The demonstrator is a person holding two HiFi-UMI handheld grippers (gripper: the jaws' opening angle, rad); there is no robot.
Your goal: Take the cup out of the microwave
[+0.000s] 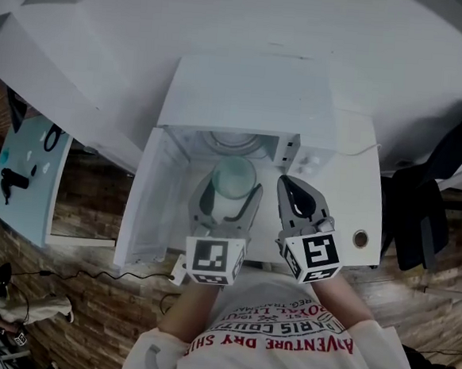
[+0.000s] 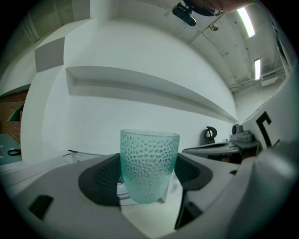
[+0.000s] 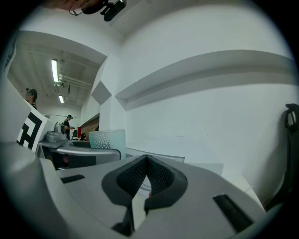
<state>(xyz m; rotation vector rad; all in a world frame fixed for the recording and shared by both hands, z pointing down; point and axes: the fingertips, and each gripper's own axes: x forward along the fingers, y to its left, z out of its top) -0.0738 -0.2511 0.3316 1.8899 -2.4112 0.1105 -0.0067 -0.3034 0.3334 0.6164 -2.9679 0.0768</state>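
A frosted teal dimpled cup (image 1: 233,177) stands upright between the jaws of my left gripper (image 1: 230,197), just in front of the open white microwave (image 1: 238,93). In the left gripper view the cup (image 2: 149,163) fills the gap between the dark pads (image 2: 100,179), and my left gripper (image 2: 147,182) is shut on it. The glass turntable (image 1: 233,142) shows inside the cavity behind the cup. My right gripper (image 1: 292,194) hangs to the right of the cup, shut with nothing in it. In the right gripper view its pads meet (image 3: 145,164), and the cup (image 3: 108,139) shows at the left.
The microwave door (image 1: 152,201) hangs open to the left. The microwave sits on a white table (image 1: 354,189) with a small round fitting (image 1: 360,238) near its right edge. A dark chair (image 1: 443,176) stands at the right; a pale teal table (image 1: 29,176) with black items is at the left.
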